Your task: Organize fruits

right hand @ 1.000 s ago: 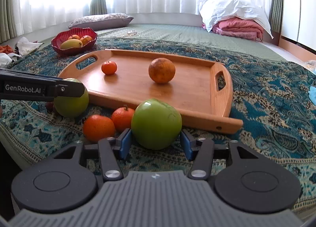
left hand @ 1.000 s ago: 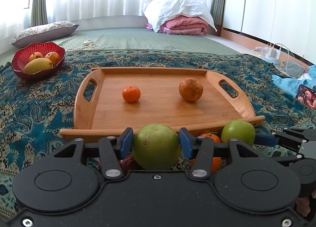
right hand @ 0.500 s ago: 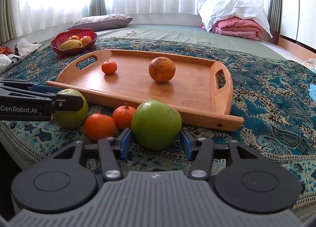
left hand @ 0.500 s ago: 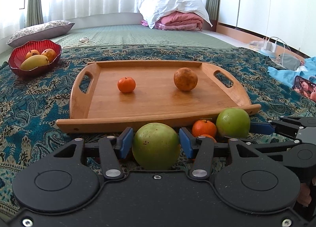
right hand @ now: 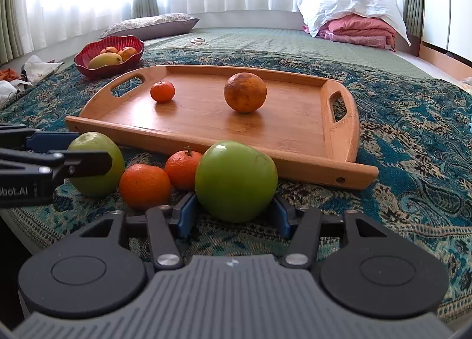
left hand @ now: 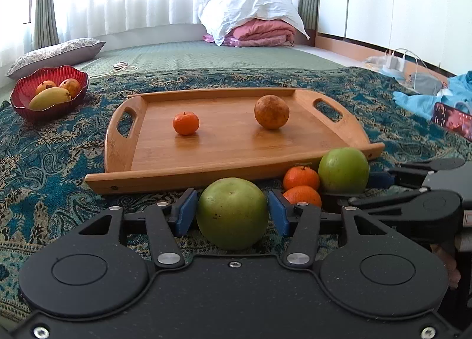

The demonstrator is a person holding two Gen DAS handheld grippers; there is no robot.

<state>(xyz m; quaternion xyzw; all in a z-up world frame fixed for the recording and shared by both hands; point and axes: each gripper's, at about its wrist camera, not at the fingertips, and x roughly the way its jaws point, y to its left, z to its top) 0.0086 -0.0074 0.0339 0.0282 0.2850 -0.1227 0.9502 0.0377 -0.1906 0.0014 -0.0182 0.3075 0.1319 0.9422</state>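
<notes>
Two hand-held grippers at the near edge of a bamboo tray [left hand: 124, 159]. The left gripper [left hand: 232, 211] straddles a pale green round fruit [left hand: 232, 213], perhaps a guava or sweet lime, resting on the patterned cloth [left hand: 59, 150]. Its jaws have just been opening, and narrow gaps separate the blue pads [left hand: 185, 212] from the skin. The right gripper [right hand: 234, 210] brackets a green apple [right hand: 236, 179] likewise. Its jaws have also just been opening, with the pads seemingly clear of the fruit.

Two mandarins [right hand: 144, 185] lie immediately left of the apple. A tangerine [right hand: 162, 91] and a russet orange [right hand: 244, 95] sit on the tray ahead.

Handling, as a judgement: both green fruits look firm, smooth, moderately heavy and prone to rolling. Each is best taken across its widest girth, pads level and opposed, with pressure short of bruising.
</notes>
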